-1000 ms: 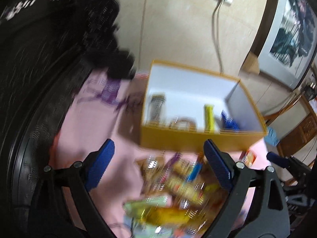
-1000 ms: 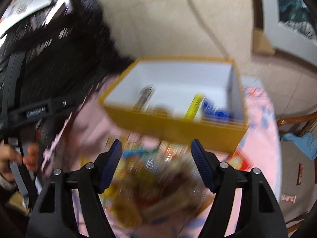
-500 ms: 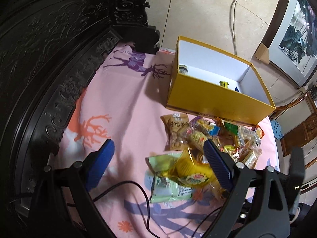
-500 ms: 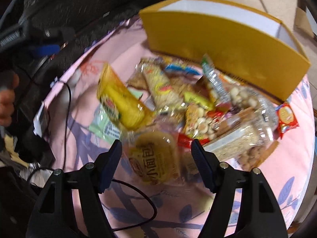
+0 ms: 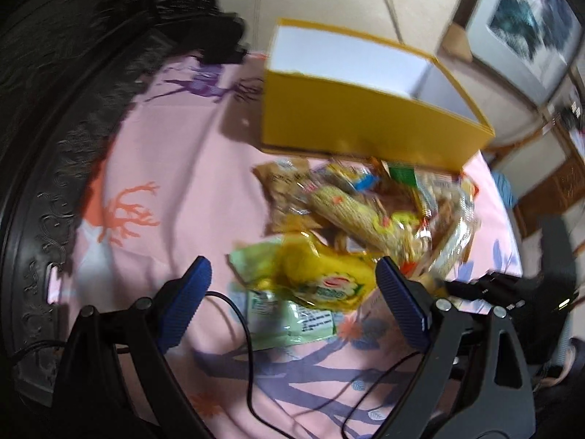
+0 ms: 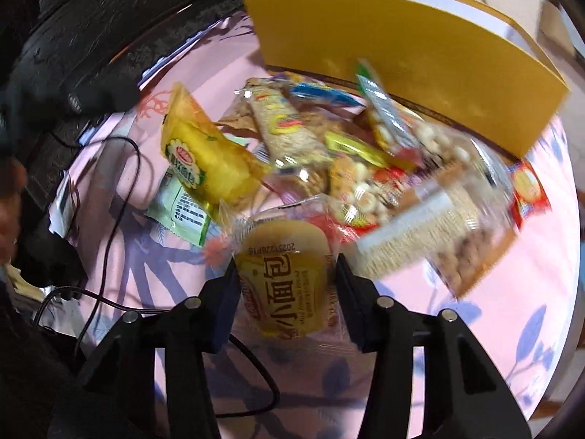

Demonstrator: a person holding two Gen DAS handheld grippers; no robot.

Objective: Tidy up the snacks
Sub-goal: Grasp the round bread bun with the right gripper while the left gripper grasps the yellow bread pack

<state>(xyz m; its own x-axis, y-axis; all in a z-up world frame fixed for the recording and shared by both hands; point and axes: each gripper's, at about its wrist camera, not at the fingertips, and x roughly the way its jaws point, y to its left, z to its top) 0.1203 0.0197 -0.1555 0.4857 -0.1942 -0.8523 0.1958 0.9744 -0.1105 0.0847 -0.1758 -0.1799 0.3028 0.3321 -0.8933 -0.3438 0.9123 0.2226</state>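
Hidden: yellow box (image 6: 402, 47) contents, blurred | Bun pack (image 6: 283, 278): clear wrap, golden, nearest of snack pile (image 6: 365, 153), pink cloth (image 6: 493, 311) | R tongs (image 6: 287, 276): closing on bun pack | L tongs (image 5: 292, 278): released, over yellow pouch (image 5: 321, 274)

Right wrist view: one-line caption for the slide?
Right tool closing on a wrapped small bread at the near edge of the snack pile, yellow box behind on the pink cloth.

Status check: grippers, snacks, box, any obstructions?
Right gripper closing around small bread packet. Left gripper open, empty. Yellow box behind snack pile. Black cable nearby.
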